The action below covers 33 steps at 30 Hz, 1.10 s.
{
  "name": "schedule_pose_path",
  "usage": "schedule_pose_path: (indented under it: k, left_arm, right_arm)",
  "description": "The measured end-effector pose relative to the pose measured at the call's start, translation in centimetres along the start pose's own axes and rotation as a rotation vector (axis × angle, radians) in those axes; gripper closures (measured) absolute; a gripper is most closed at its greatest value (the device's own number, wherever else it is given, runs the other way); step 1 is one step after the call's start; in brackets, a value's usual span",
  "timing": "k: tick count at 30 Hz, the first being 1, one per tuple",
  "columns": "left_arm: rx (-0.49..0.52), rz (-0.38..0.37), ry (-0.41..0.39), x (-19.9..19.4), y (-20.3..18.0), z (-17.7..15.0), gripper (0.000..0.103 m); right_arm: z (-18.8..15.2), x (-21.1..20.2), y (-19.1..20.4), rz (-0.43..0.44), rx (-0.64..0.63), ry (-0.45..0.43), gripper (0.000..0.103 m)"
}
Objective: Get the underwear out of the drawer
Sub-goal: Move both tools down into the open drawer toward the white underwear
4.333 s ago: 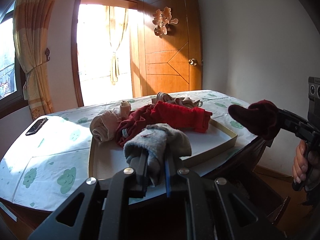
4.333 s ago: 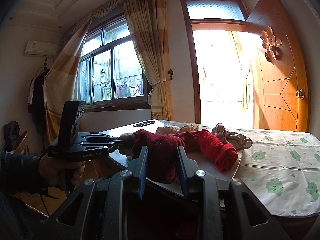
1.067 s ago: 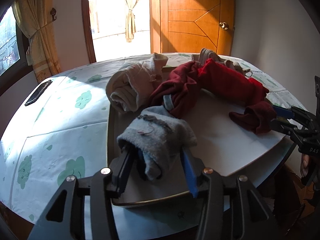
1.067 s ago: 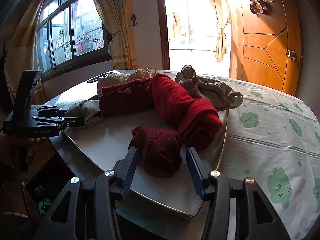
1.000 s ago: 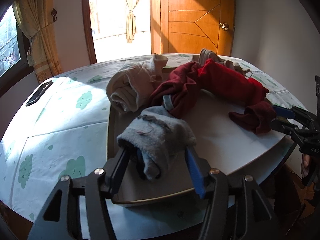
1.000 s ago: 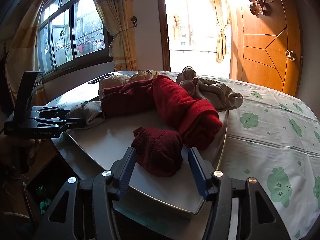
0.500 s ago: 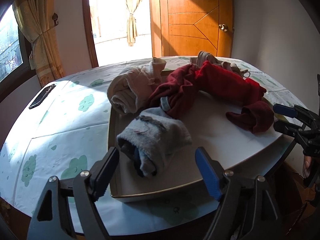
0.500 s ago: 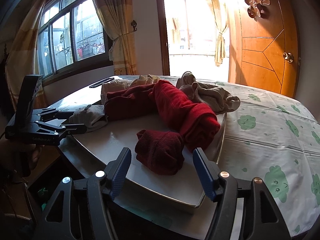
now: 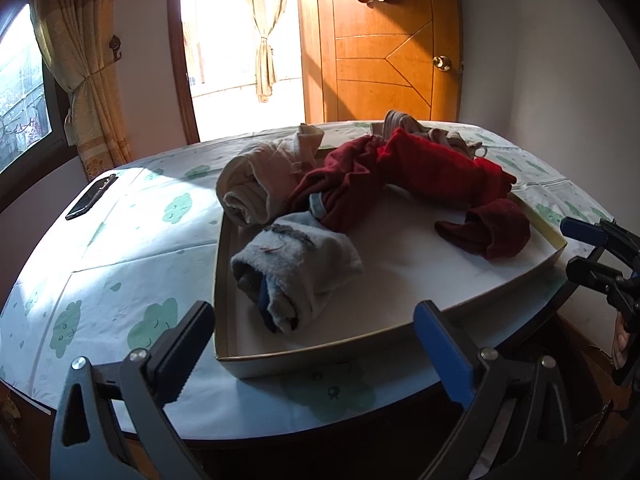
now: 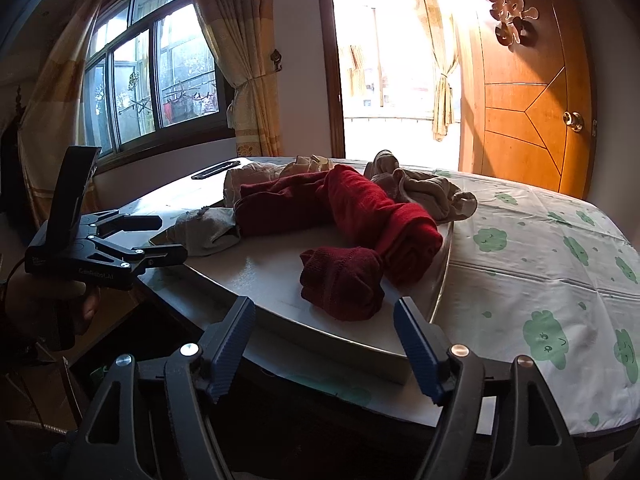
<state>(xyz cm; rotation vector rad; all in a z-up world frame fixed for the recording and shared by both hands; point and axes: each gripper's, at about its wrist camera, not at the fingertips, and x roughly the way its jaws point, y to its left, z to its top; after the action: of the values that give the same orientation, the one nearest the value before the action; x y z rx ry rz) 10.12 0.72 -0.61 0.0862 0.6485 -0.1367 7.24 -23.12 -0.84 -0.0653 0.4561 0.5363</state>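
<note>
A grey rolled garment [image 9: 294, 270] lies at the near left of a shallow white tray [image 9: 320, 354] on the table. A dark red rolled garment [image 9: 494, 232] lies at the tray's right end; it also shows in the right wrist view [image 10: 340, 282]. My left gripper [image 9: 314, 346] is open and empty, just short of the tray's near rim. My right gripper [image 10: 324, 342] is open and empty in front of the dark red garment, and shows at the right edge of the left wrist view [image 9: 580, 250]. The left gripper also shows in the right wrist view [image 10: 160, 240].
More clothes sit at the tray's back: a beige roll [image 9: 256, 188], long red pieces [image 9: 400, 174] and a tan bundle [image 10: 424, 192]. A black phone [image 9: 91, 196] lies on the cloud-print tablecloth [image 9: 120, 264]. A wooden door [image 9: 384, 40] and a curtained window stand behind.
Both grippers carried their garments onto the tray, opened and let them go. In the last half second both have backed away from the tray, jaws wider.
</note>
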Motion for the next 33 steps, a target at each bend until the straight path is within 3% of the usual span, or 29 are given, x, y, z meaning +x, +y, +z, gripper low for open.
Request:
schedule_pose_path:
  k: [9,20,25,33]
  left_arm:
    - [0.038,0.0,-0.045,-2.0,-1.7,-1.6,0.002]
    - [0.083,-0.03,-0.056,-3.1,-4.1,-3.4,0.001]
    - [0.119,-0.072,0.0,-2.3,-5.7,-4.7,0.001]
    - [0.25,-0.176,0.161,-0.3,-9.6,-7.6,0.001]
  right_arm:
    - [-2.0,-2.4,1.0,0.015,0.015,-0.017,0.028]
    - [-5.0,-3.0,1.4,0.008,0.012,0.026,0.028]
    - [-6.1,-3.0,0.9,0.002,0.03,0.044,0.028]
    - [-7.3,-3.0,0.6,0.008,0.06,0.079,0.028]
